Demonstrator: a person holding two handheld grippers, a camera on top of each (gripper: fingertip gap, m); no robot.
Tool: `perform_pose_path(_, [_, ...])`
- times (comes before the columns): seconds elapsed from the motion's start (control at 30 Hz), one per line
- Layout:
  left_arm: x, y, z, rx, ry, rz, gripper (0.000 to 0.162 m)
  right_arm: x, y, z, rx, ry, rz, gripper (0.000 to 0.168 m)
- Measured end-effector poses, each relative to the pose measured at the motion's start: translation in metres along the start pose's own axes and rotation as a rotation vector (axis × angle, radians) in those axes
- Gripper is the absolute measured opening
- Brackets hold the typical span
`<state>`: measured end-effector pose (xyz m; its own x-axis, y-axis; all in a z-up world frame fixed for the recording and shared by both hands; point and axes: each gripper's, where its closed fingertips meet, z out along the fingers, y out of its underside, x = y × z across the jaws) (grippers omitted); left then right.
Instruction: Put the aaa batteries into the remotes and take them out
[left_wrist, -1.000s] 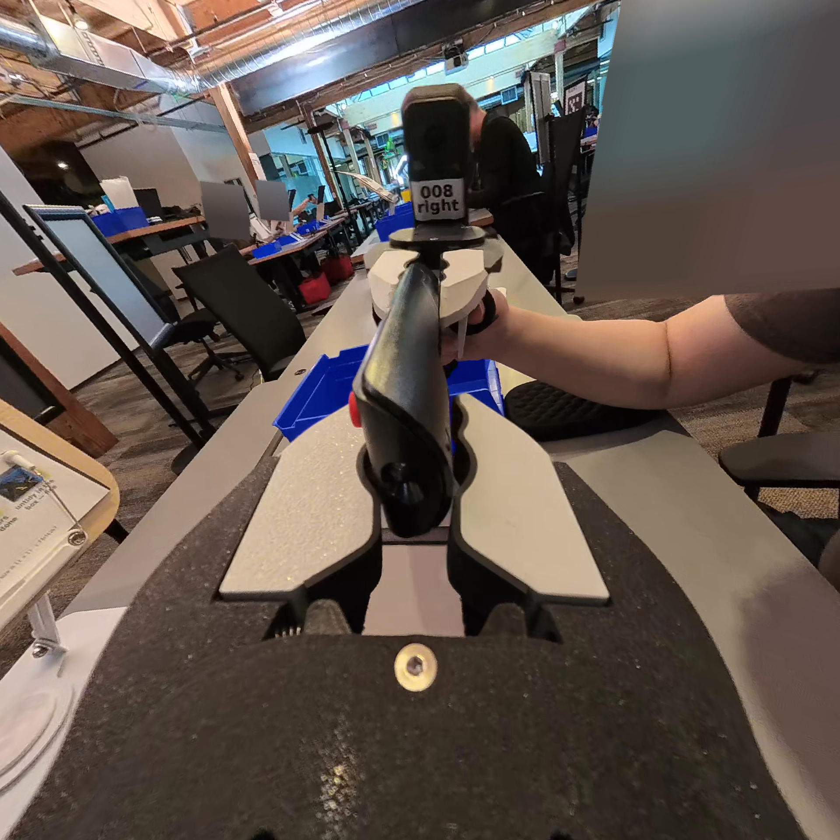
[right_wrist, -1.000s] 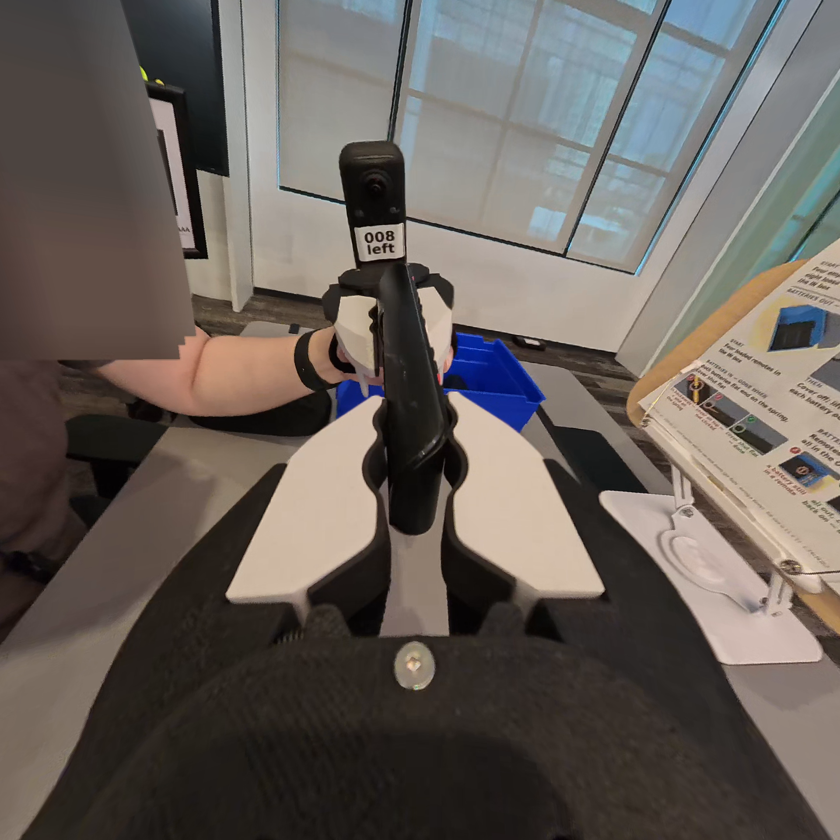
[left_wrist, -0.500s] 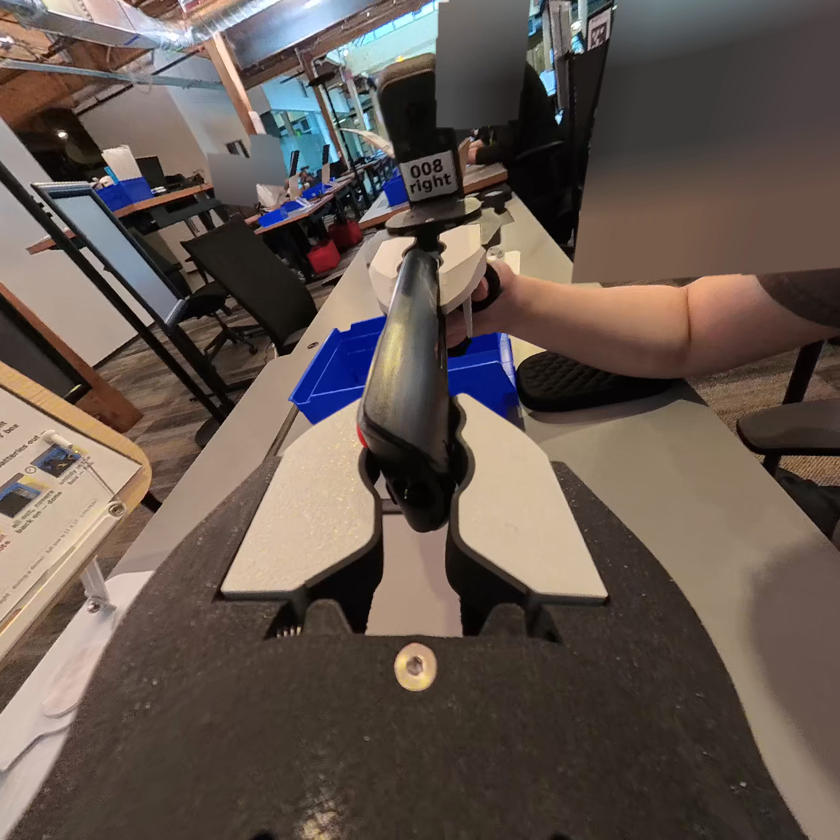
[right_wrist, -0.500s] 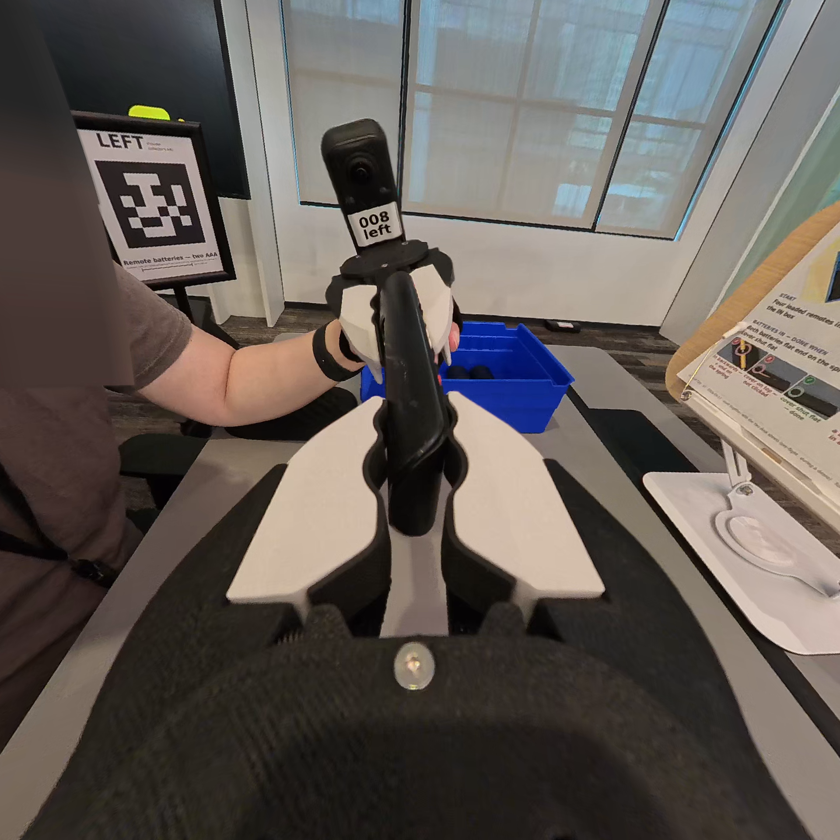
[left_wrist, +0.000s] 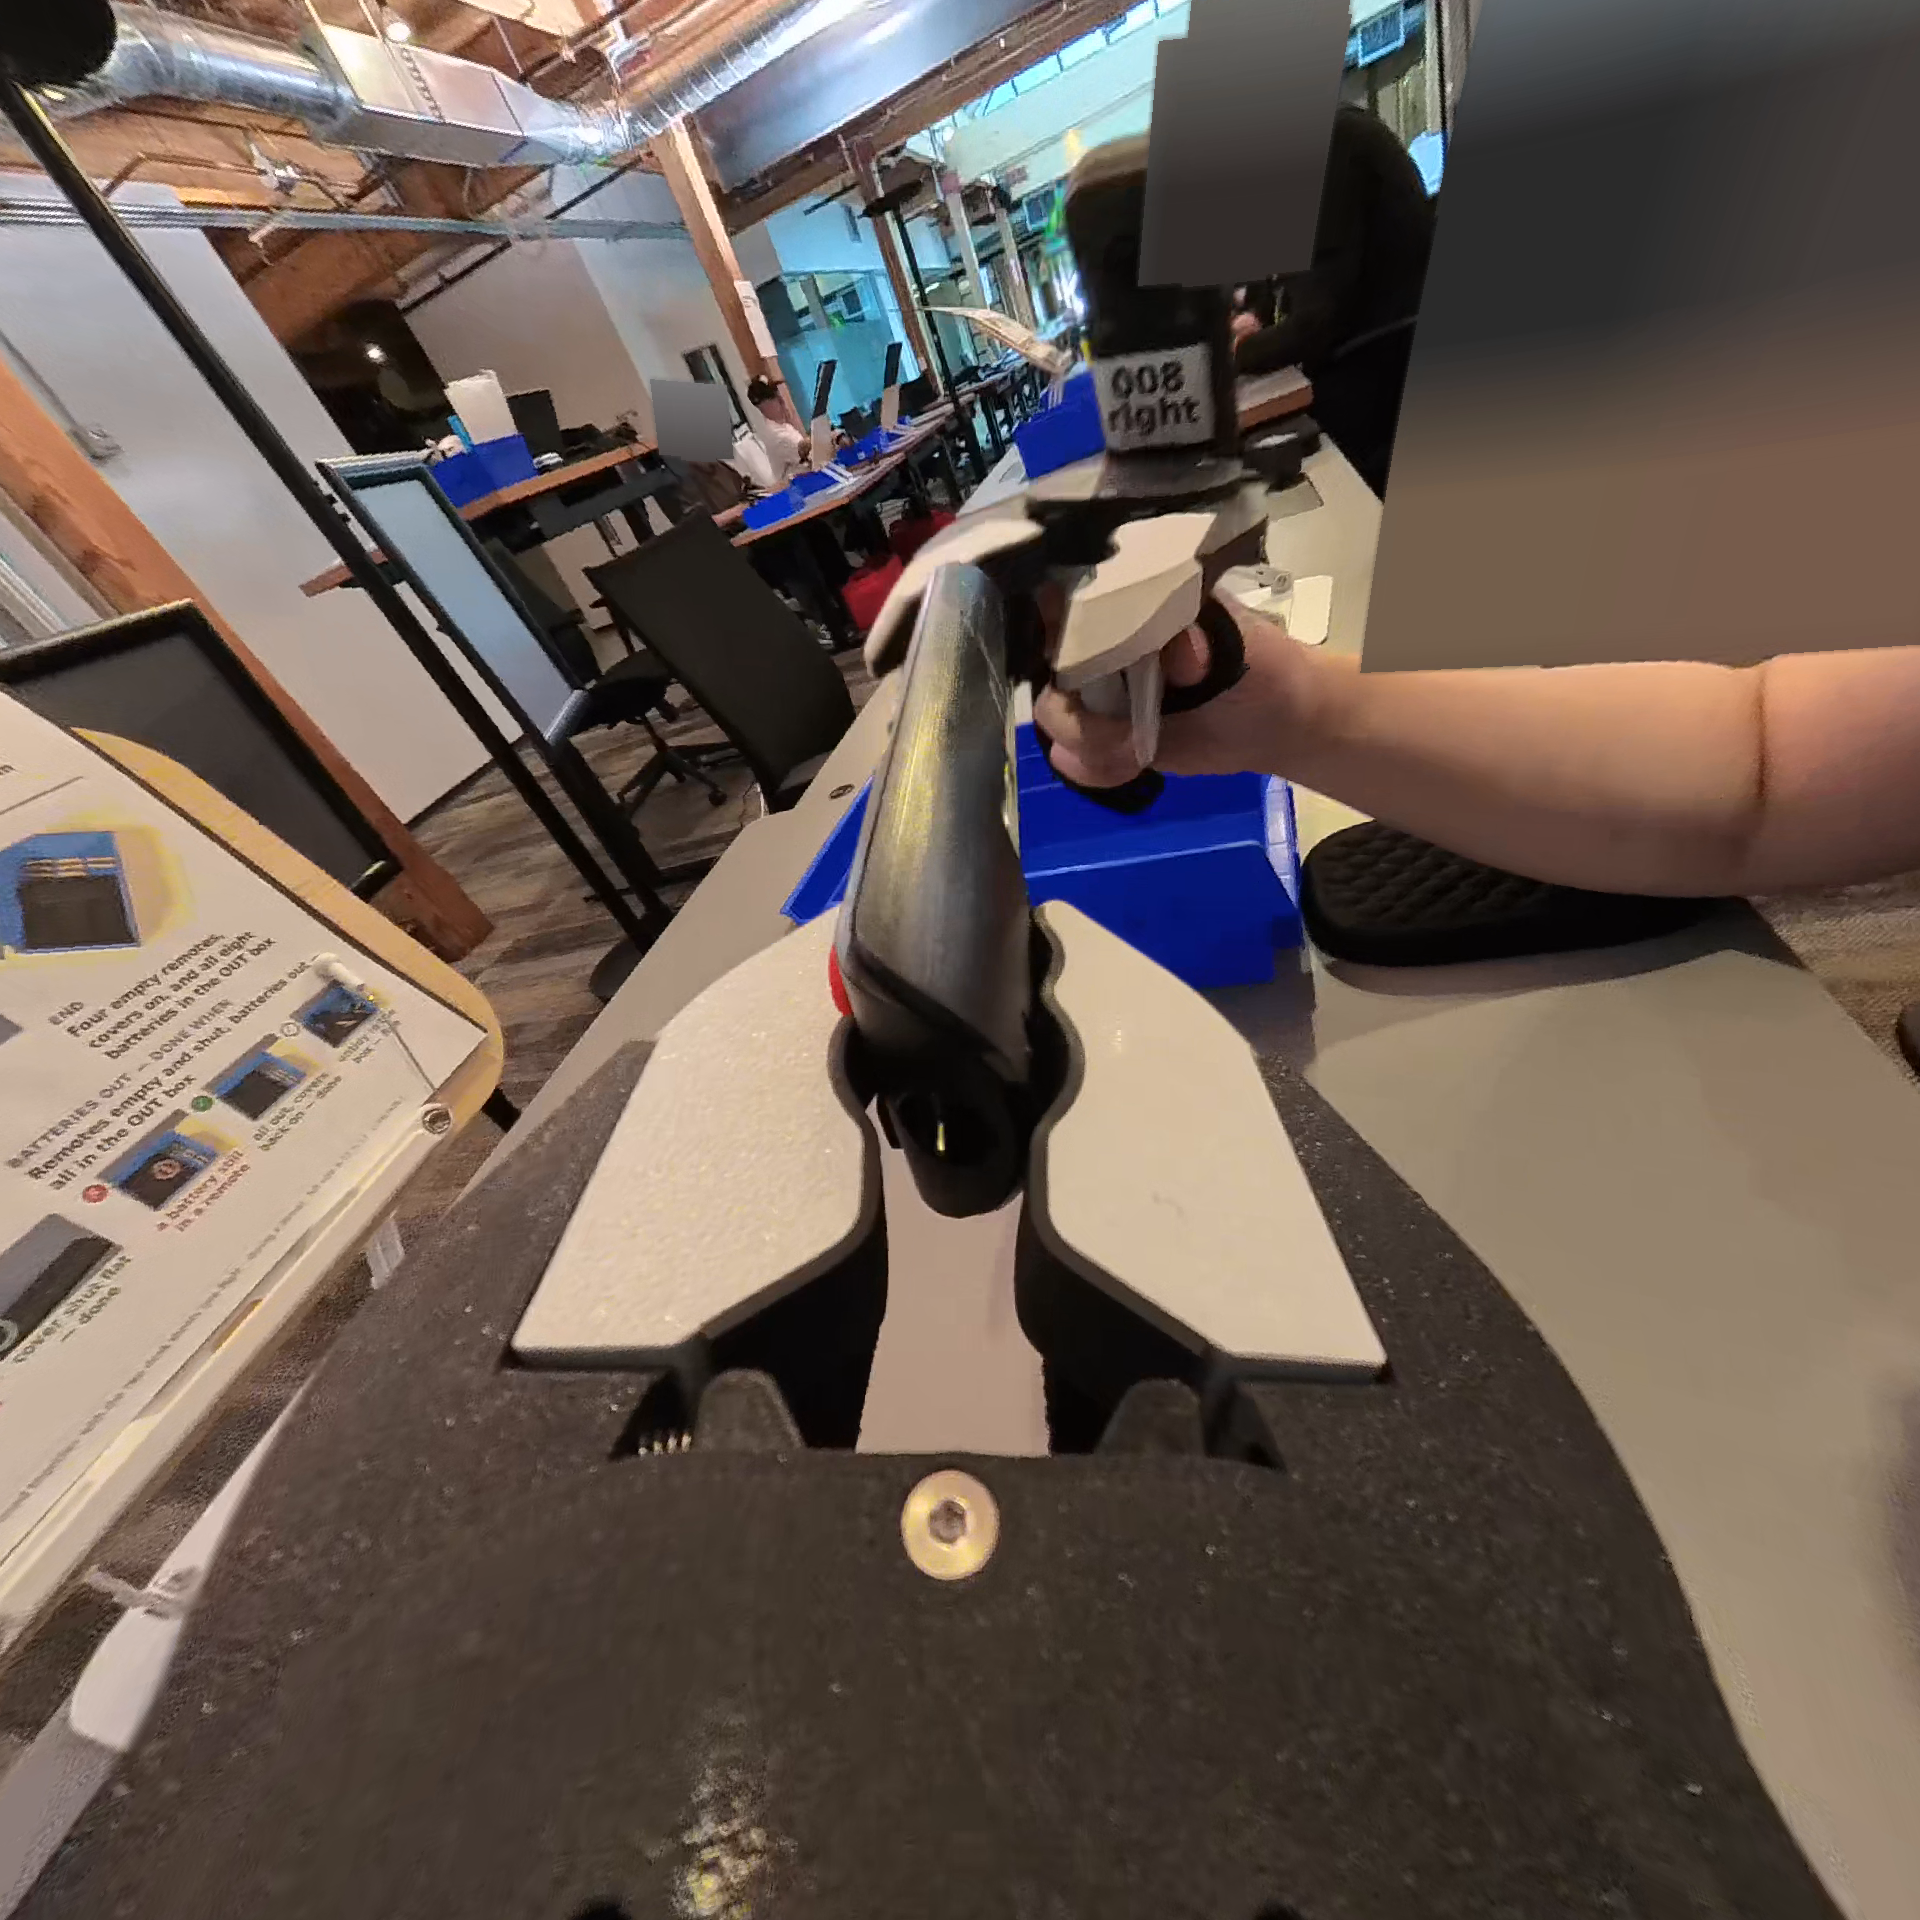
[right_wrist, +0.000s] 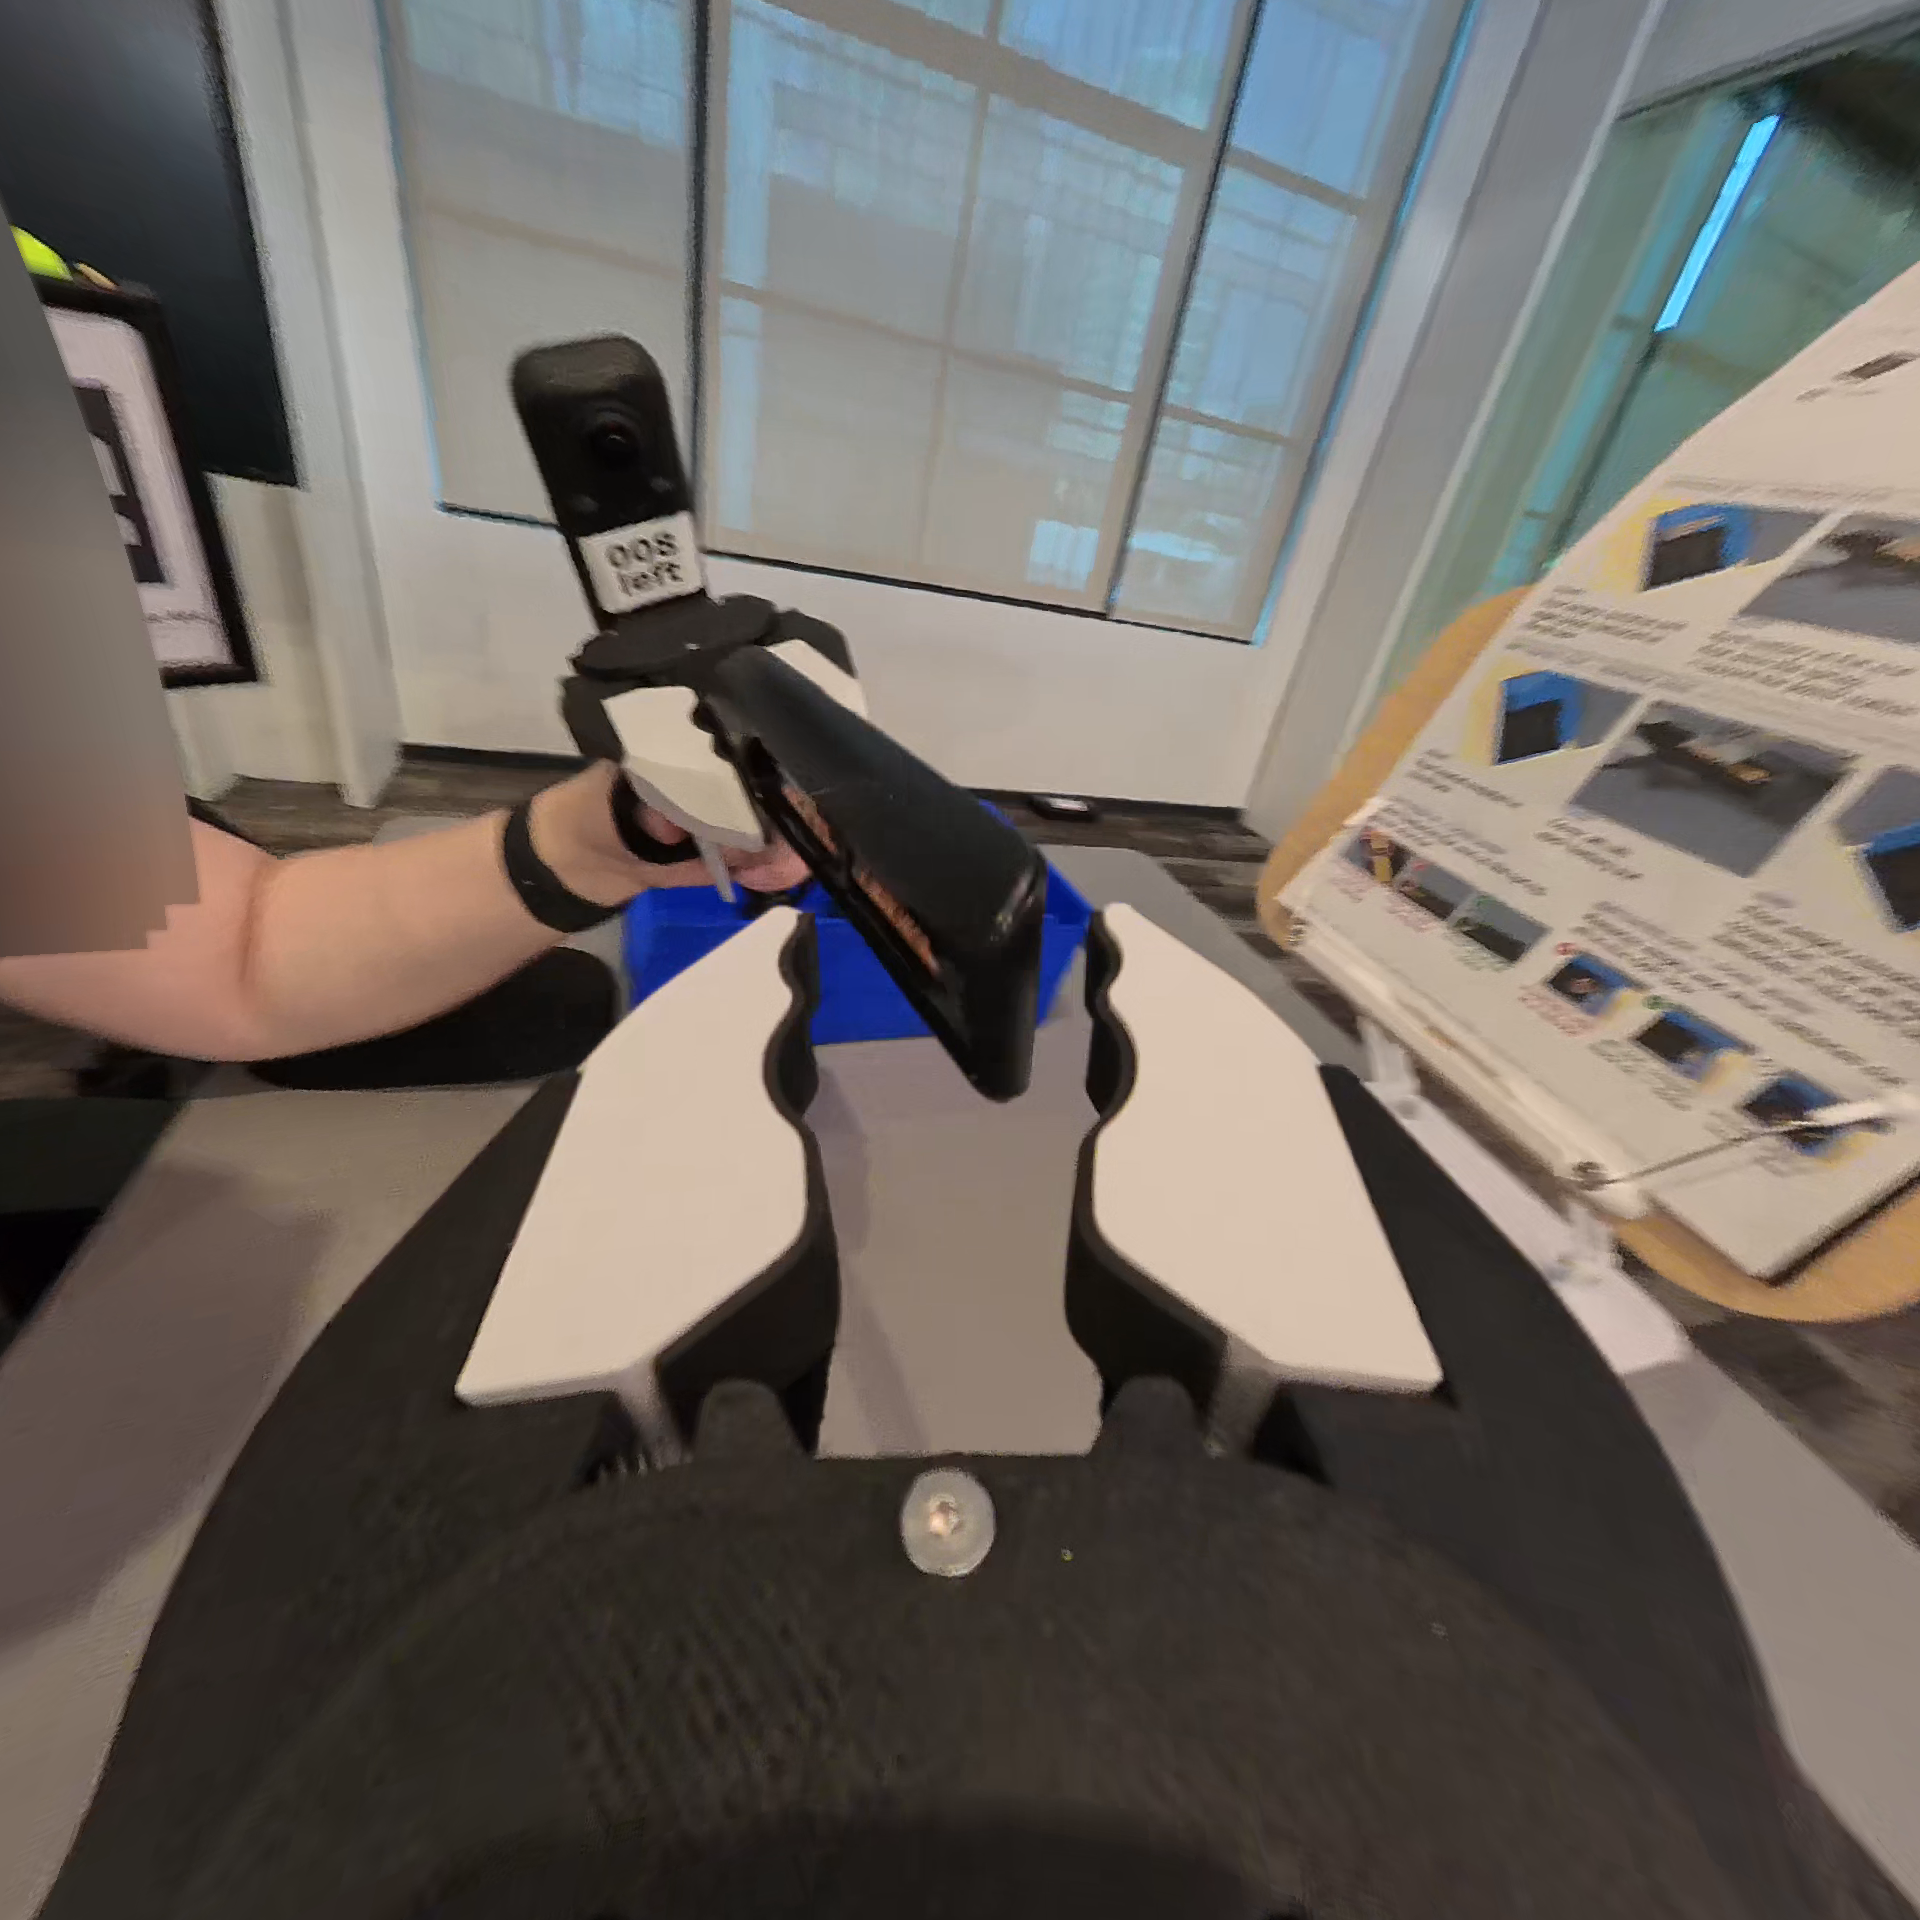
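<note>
Risk of dropping remote (left_wrist: 940, 914) onto table (left_wrist: 1538, 1164): clamped only at one end by left gripper (left_wrist: 951, 1049), far end loose between spread-apart fingers of right gripper (right_wrist: 948, 1029). Black, long, slim, glossy, red button at side, tilted in midair. Blue bin (left_wrist: 1153, 883) just beyond, below.

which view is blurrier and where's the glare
Right wrist view is blurrier: the remote, the left tongs and the instruction board smear with motion. Left wrist view is sharper near; glare streaks the remote's glossy back, and the right tongs are soft.
</note>
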<state>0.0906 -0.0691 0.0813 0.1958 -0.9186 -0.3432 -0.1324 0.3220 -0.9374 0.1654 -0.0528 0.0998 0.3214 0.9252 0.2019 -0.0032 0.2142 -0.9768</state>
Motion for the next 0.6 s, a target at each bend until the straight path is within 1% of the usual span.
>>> perform_pose_path(0.03, [0.001, 0.0, 0.001, 0.002, 0.0, 0.009, 0.024, 0.001, -0.002, 0.0, -0.008, 0.041, -0.046, 0.051])
perform_pose_path(0.1, [0.005, -0.001, 0.003, 0.013, 0.018, 0.02, 0.024, -0.002, -0.003, 0.003, -0.027, 0.07, -0.106, 0.05])
perform_pose_path(0.2, [0.003, 0.0, 0.004, 0.006, -0.014, 0.055, 0.025, 0.002, -0.001, 0.005, -0.056, 0.121, -0.105, 0.049])
perform_pose_path(0.3, [0.003, -0.003, 0.003, 0.015, -0.045, 0.104, 0.024, 0.002, -0.003, 0.004, -0.047, 0.13, -0.09, 0.042])
perform_pose_path(0.43, [0.006, -0.01, 0.002, 0.043, -0.054, 0.157, 0.024, -0.003, -0.003, 0.005, -0.051, 0.103, -0.125, 0.043])
perform_pose_path(0.53, [0.006, -0.009, 0.003, 0.021, -0.08, 0.204, 0.024, -0.002, -0.004, 0.007, -0.041, 0.126, -0.137, 0.045])
perform_pose_path(0.6, [0.004, -0.007, 0.004, 0.018, -0.092, 0.198, 0.024, 0.003, -0.005, 0.006, -0.024, 0.175, -0.151, 0.047])
